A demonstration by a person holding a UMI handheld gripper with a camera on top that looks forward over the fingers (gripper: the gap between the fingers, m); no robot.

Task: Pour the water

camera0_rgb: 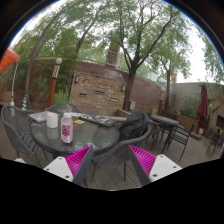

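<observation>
A clear water bottle (67, 128) with a pink label stands upright on a round glass patio table (90, 132). Just left of it sits a white cup (52, 119). My gripper (111, 160) hangs well back from the table, open, with nothing between its magenta pads (78, 160). The bottle lies beyond the left finger, some way ahead.
Dark metal chairs ring the table, one (128, 135) right ahead of the fingers and another (20, 135) at the left. A second table with chairs (165, 125) stands further right. Behind are a brick building (100, 90), trees and a red umbrella (204, 105).
</observation>
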